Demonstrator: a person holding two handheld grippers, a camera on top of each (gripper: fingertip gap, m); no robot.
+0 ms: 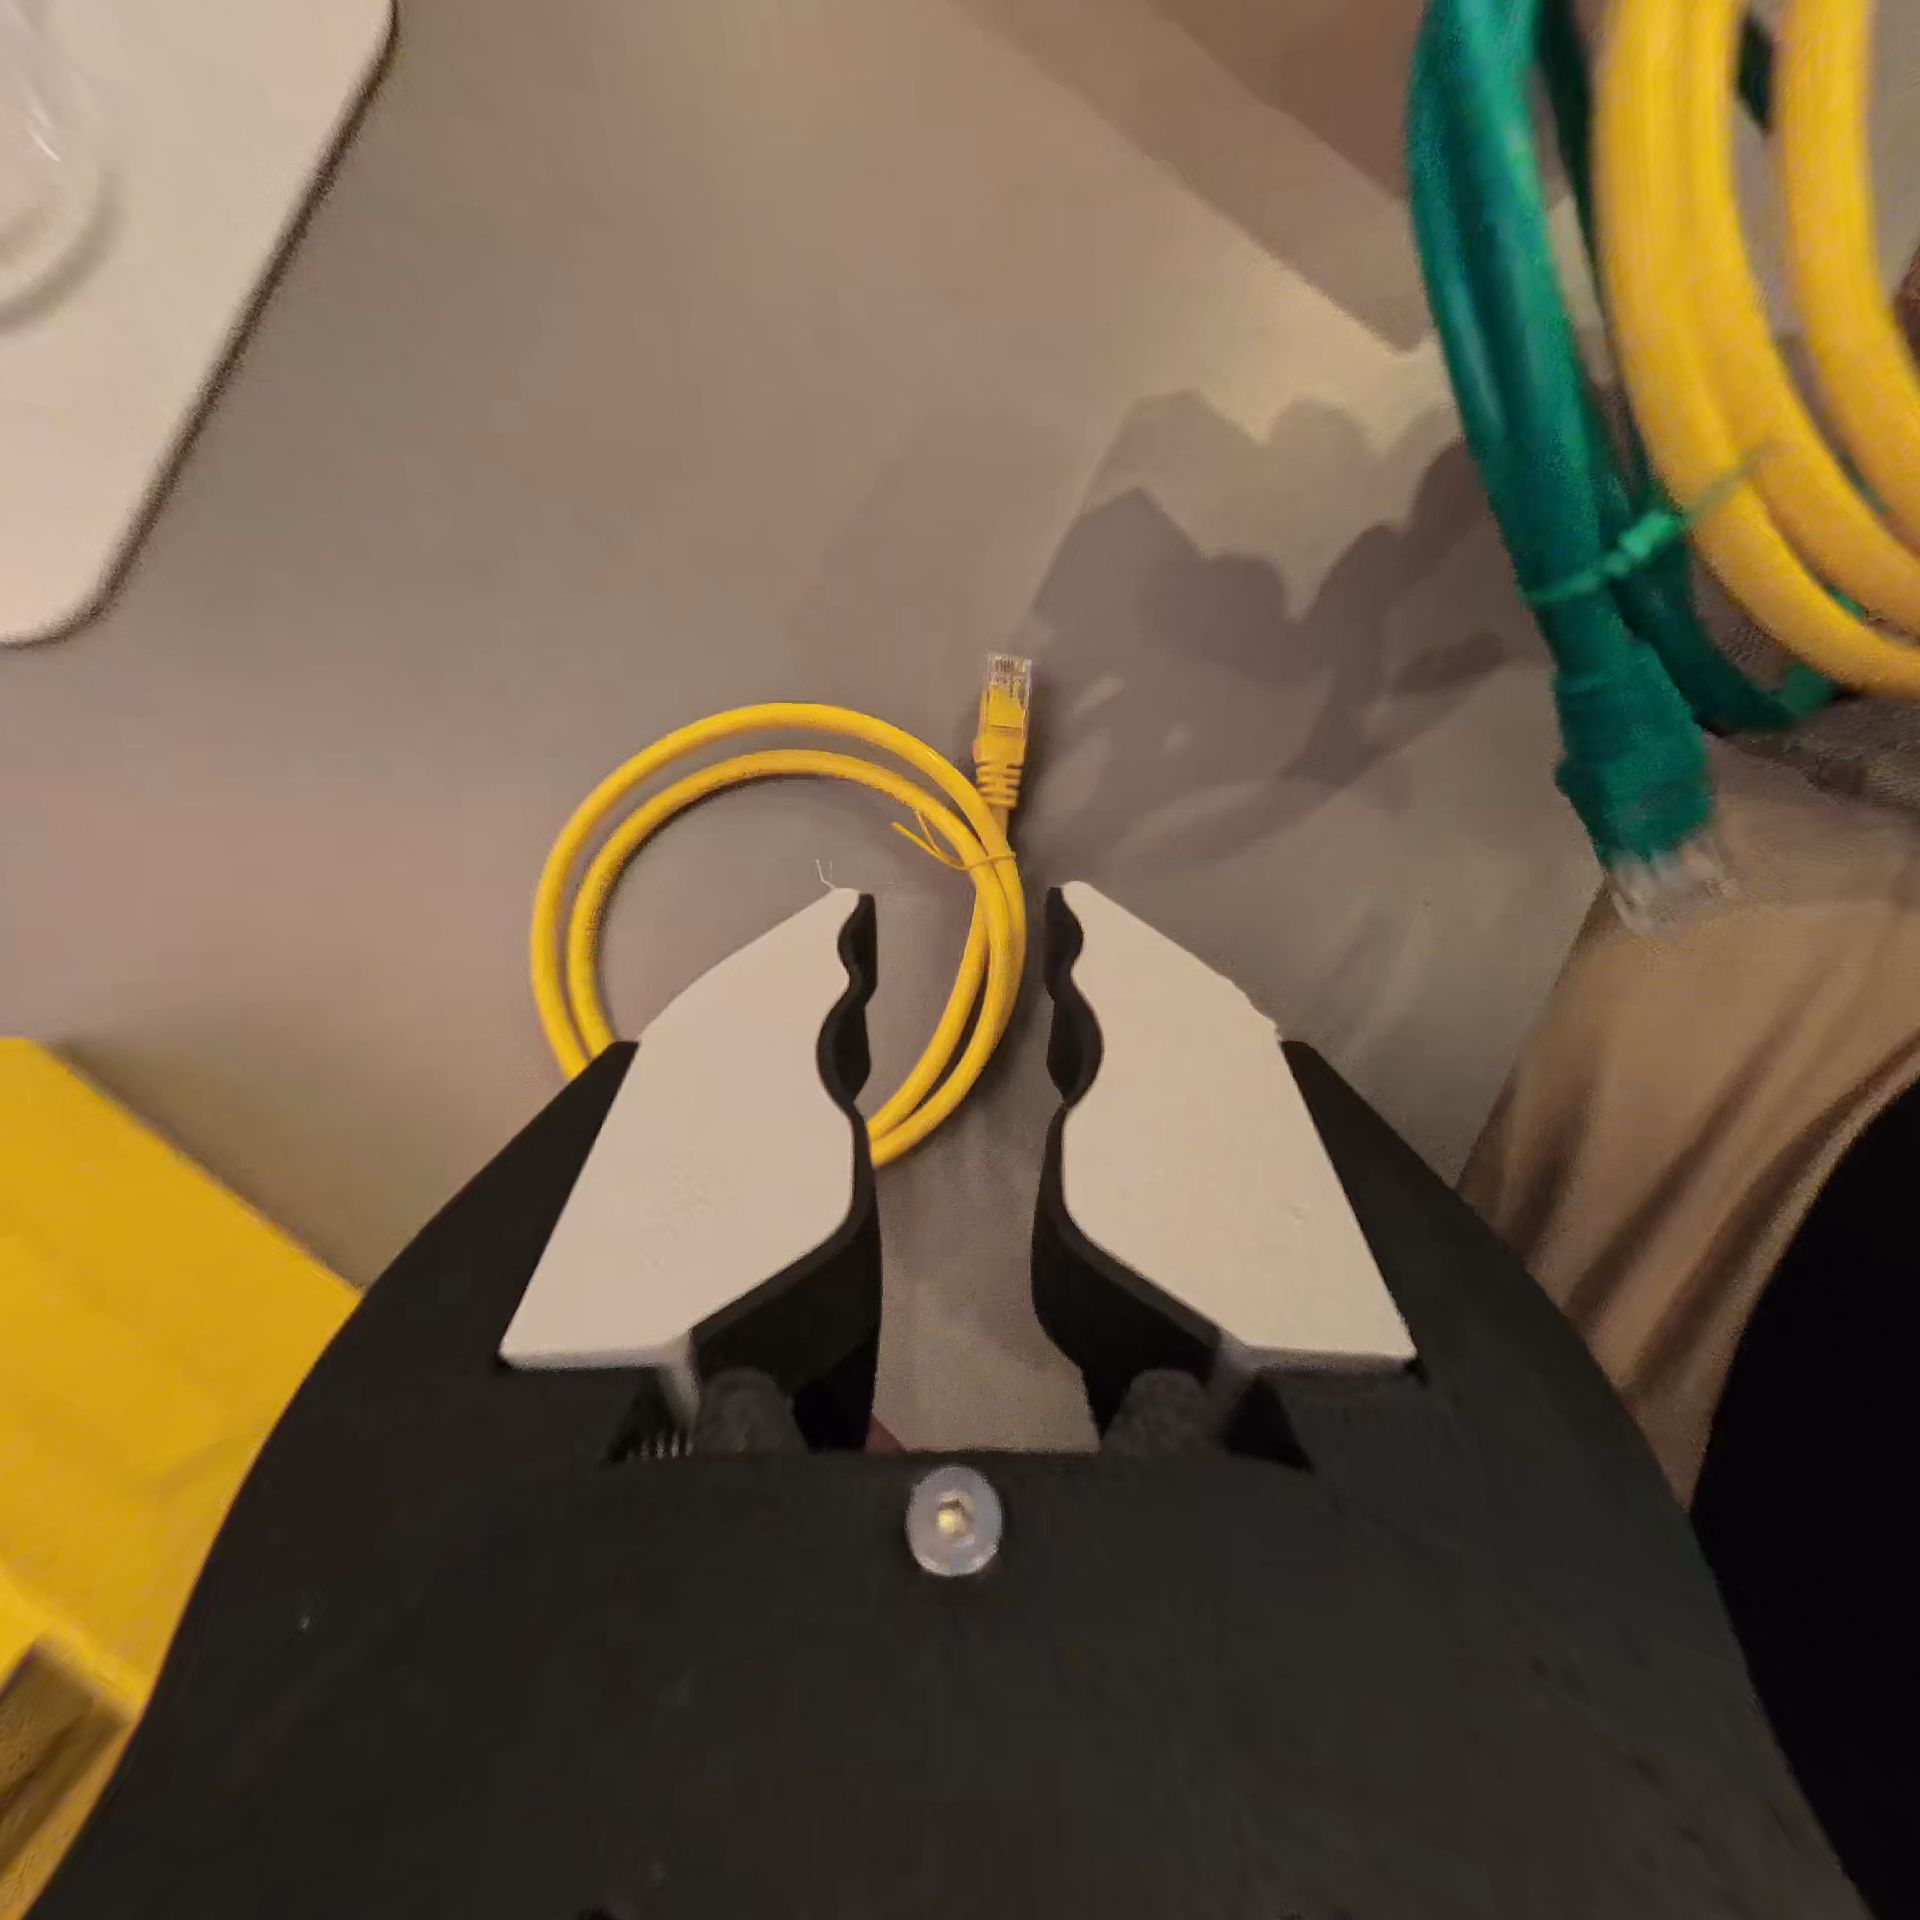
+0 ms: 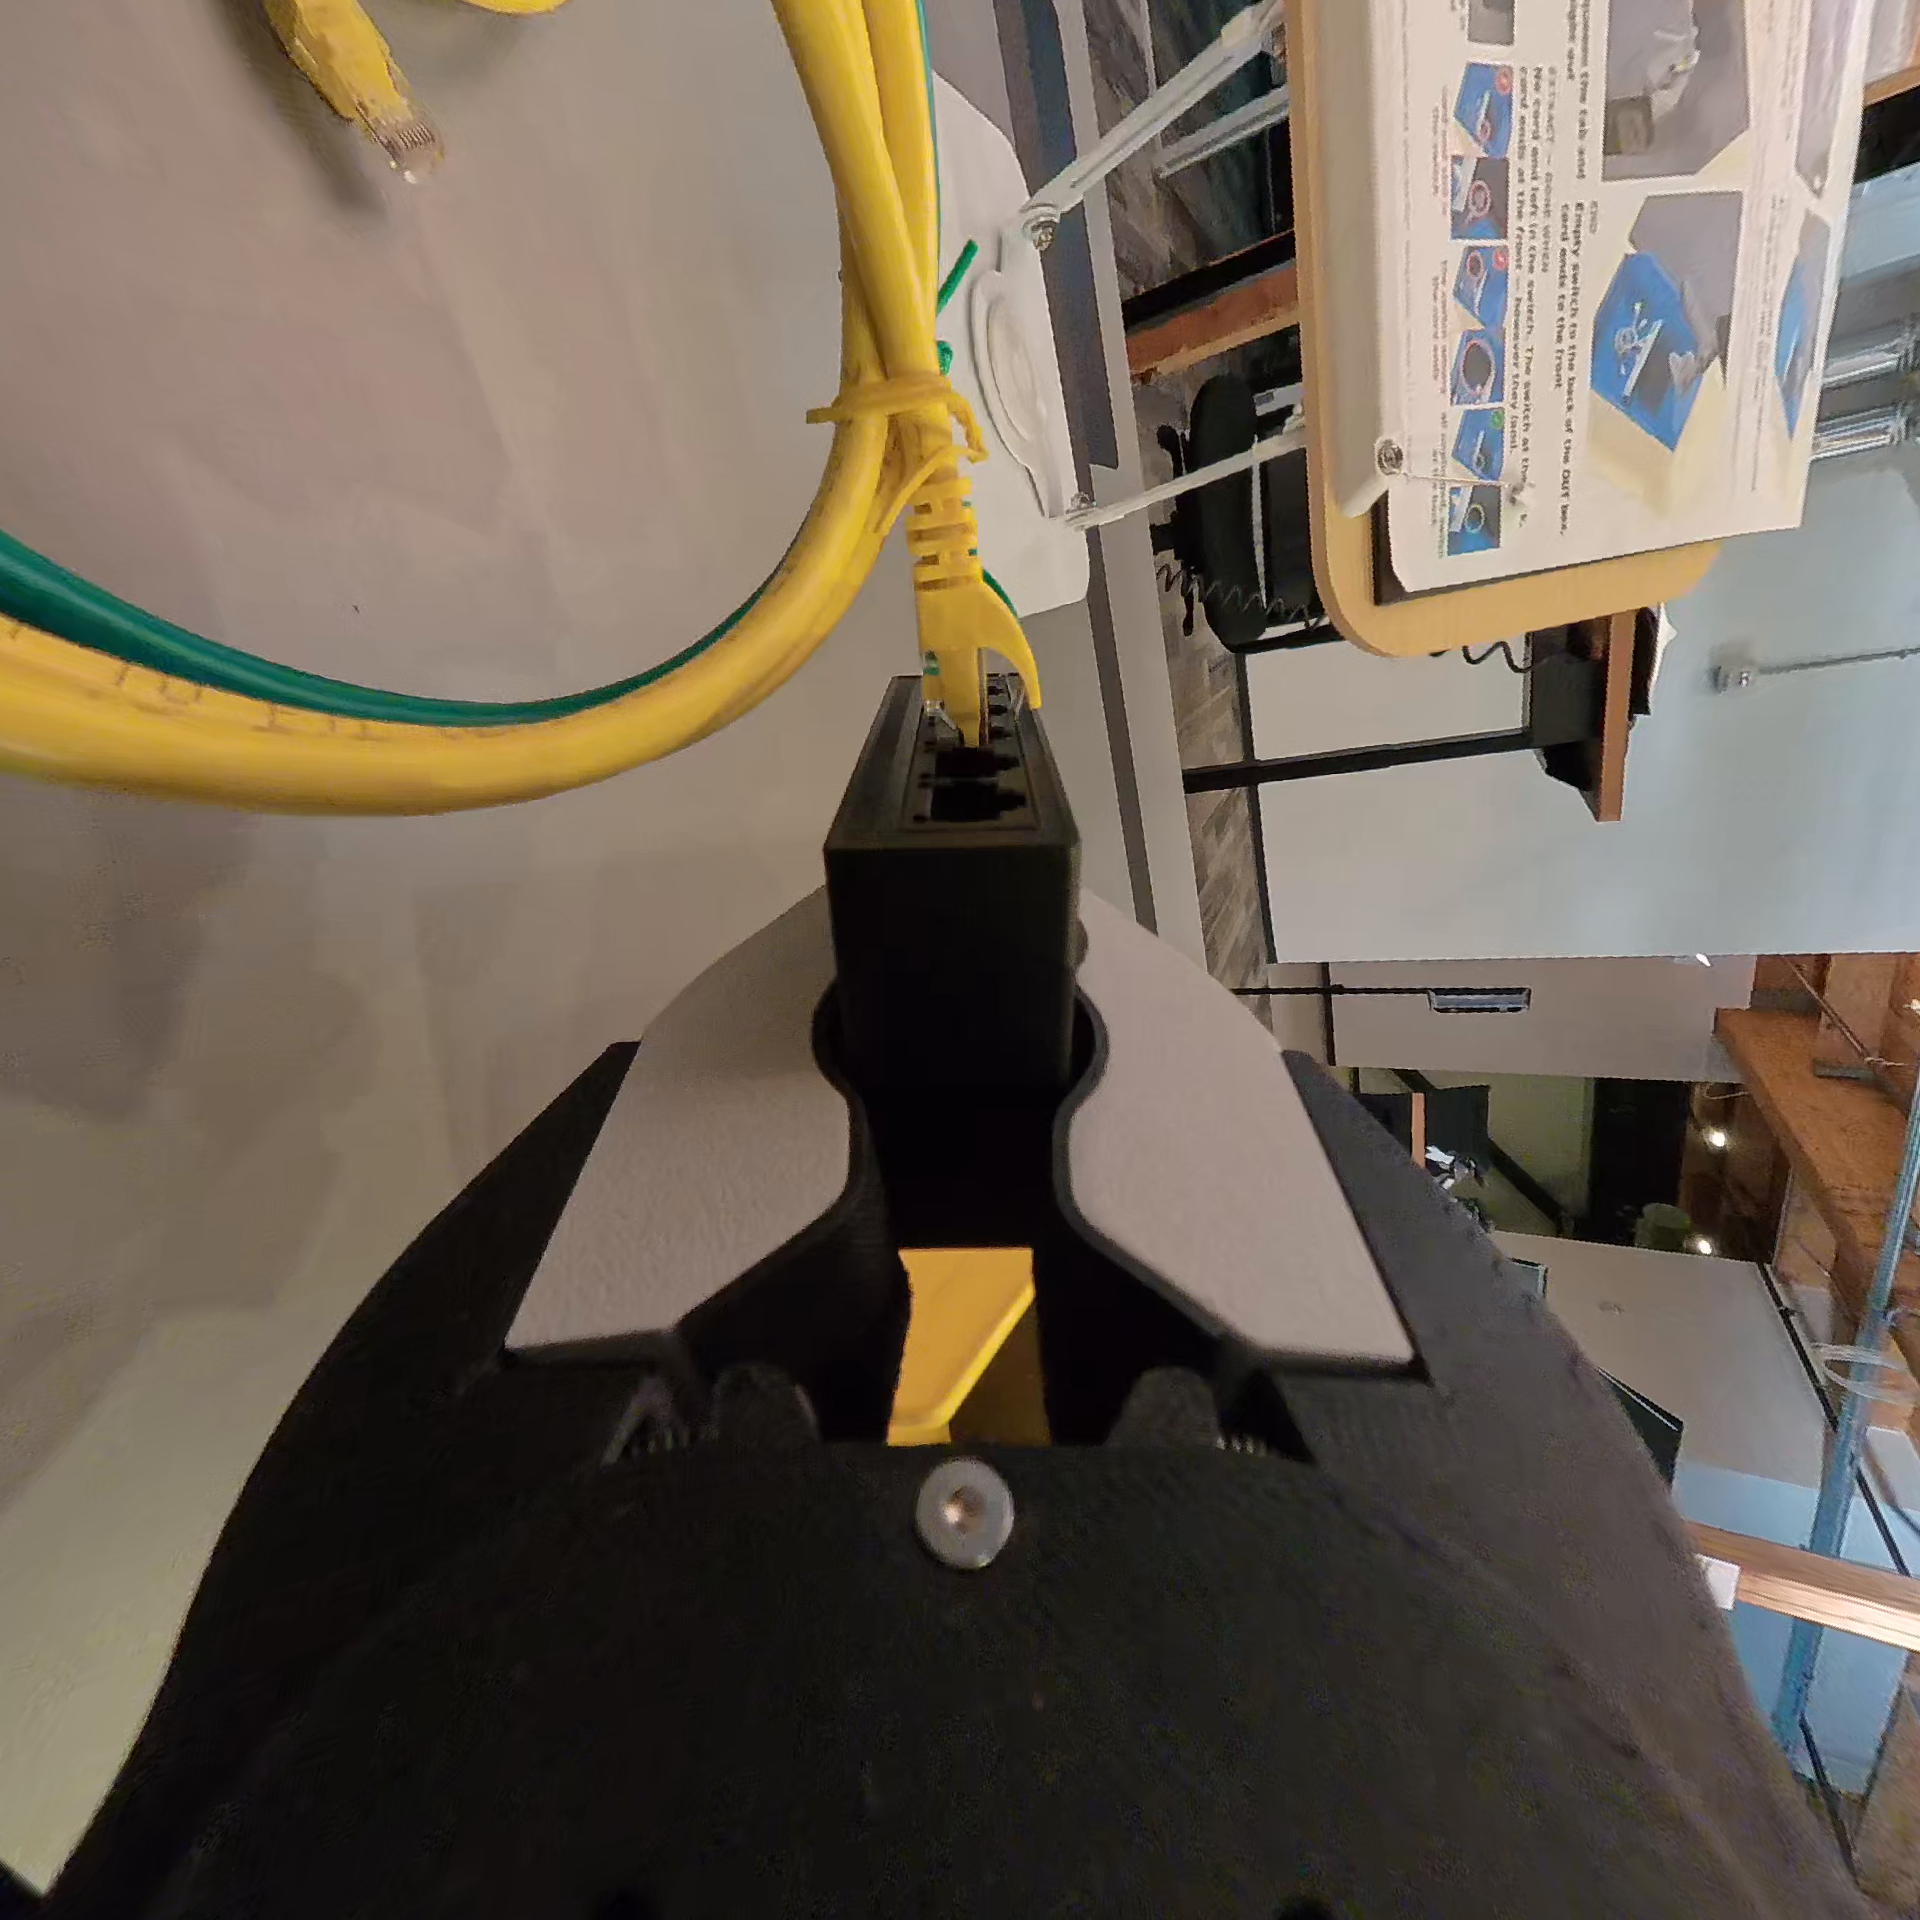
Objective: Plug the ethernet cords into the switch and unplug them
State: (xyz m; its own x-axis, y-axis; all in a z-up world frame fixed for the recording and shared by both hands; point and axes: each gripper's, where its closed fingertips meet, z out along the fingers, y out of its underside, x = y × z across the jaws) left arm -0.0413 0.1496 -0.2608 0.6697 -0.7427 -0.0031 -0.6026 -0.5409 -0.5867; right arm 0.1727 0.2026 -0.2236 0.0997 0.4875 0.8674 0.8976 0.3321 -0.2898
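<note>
Just ahead of the spread, empty left claw (image 1: 956, 904), the coiled yellow cord (image 1: 774, 925) is laid on the tabletop (image 1: 623, 468), its plug (image 1: 1003, 727) pointed away, while the switch (image 2: 951, 894) is pinched by the right claw (image 2: 956, 966).

In the left wrist view, a coiled ethernet cord (image 1: 774, 914) lies on the table (image 1: 623, 468) just ahead of the left gripper (image 1: 961, 904), its plug (image 1: 1003, 727) at the coil's far right, with a bundle of cords (image 1: 1662, 416) hanging at the upper right. In the right wrist view, the switch (image 2: 951, 935) sits between the right gripper's (image 2: 961, 935) fingers, and a plug (image 2: 951, 623) stands in a far port of its row, cords (image 2: 520, 717) looping off to the left.
</note>
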